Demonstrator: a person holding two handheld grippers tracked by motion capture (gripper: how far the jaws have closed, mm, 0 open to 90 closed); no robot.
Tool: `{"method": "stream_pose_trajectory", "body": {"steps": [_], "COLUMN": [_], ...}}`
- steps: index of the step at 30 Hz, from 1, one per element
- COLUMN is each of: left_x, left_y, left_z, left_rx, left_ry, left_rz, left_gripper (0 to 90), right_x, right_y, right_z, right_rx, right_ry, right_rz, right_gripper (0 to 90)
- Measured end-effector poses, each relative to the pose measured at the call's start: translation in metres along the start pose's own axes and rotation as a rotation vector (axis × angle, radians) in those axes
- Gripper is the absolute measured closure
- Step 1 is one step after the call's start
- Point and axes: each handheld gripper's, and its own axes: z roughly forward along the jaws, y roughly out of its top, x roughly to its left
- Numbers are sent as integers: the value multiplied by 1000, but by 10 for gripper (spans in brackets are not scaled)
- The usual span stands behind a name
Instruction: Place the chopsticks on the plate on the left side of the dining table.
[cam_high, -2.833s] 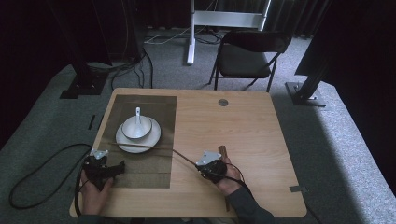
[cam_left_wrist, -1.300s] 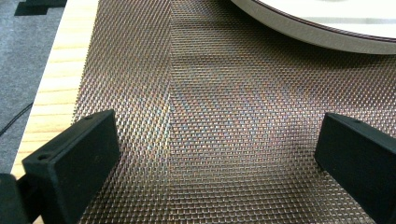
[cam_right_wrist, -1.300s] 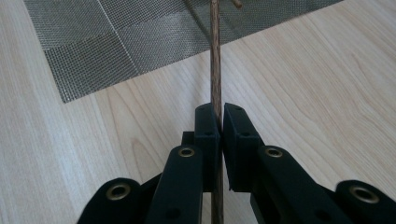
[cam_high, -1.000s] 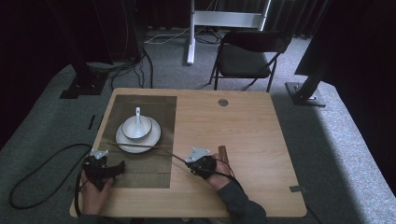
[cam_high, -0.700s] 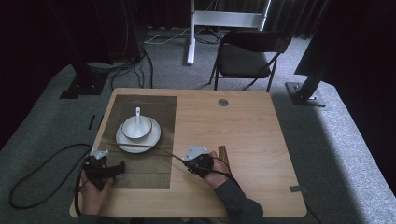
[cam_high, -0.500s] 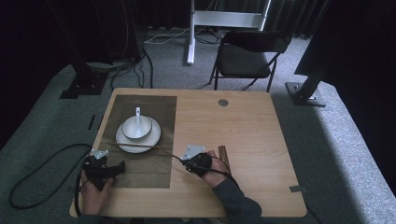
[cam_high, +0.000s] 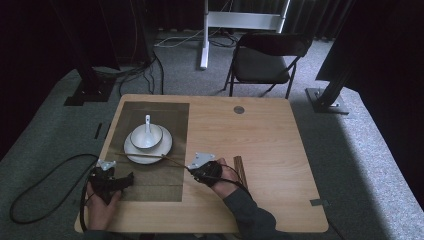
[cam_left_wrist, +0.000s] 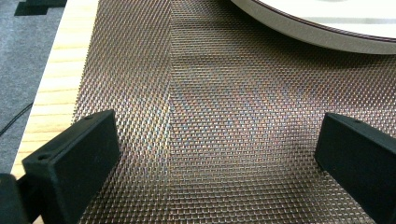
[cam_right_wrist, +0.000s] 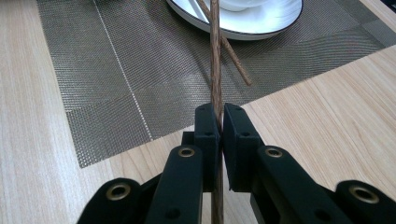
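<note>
Setting: a light wooden table (cam_high: 260, 150) is seen from above at the centre of the high view, with a grey carpeted floor around it and a dark folding chair (cam_high: 265, 62) beyond its far edge, in the upper middle of the frame.

Placemat: a brown woven placemat (cam_high: 155, 180) is laid on the left half of the table, running from near the far edge down toward the near edge.

Plate and bowl: a white plate (cam_high: 131, 150) is set on the upper part of the placemat, left of frame centre; a white bowl (cam_high: 146, 137) sits on it, with a white spoon (cam_high: 148, 125) standing in the bowl.

Right gripper: the right gripper (cam_high: 192, 167) is held just below frame centre in the high view, at the placemat's right edge. In the right gripper view its jaws are seen pressed together on a wooden chopstick (cam_right_wrist: 215, 60), which runs up the middle of that frame to the plate's rim.

Second chopstick: another chopstick (cam_right_wrist: 229, 49) lies slanted across the plate's rim and the mat, crossing the gripped one.

Left gripper: the left gripper (cam_high: 125, 180) rests at the lower left of the high view, over the placemat's near left part. In the left gripper view its jaws are seen spread wide with bare mat between them, the plate's rim at the upper right.

Chopstick rest: a small dark wooden block (cam_high: 240, 170) lies on the bare table just right of the right hand (cam_high: 222, 177).
</note>
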Motion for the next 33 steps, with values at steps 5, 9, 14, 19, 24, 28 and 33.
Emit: {"method": "stream_pose_trajectory", "body": {"steps": [5,9,14,19,24,28,33], "left_x": [0,0,0,0,0,0,0], "left_y": [0,0,0,0,0,0,0], "left_z": [0,0,0,0,0,0,0], "left_rx": [0,0,0,2,0,3,2], "left_ry": [0,0,0,0,-1,0,0], "left_rz": [0,0,0,1,-1,0,1], "left_gripper": [2,2,2,2,2,2,2], "right_x": [0,0,-3,-5,-6,-6,-5], "right_y": [5,8,12,16,21,25,30], "right_z": [3,5,4,5,8,9,11], "right_rx": [-1,-1,0,4,1,-3,-1], "right_ry": [5,6,5,3,7,9,9], "right_rz": [-1,-7,-10,-11,-23,-29,-35], "right_gripper": [849,849,849,849,849,849,849]}}
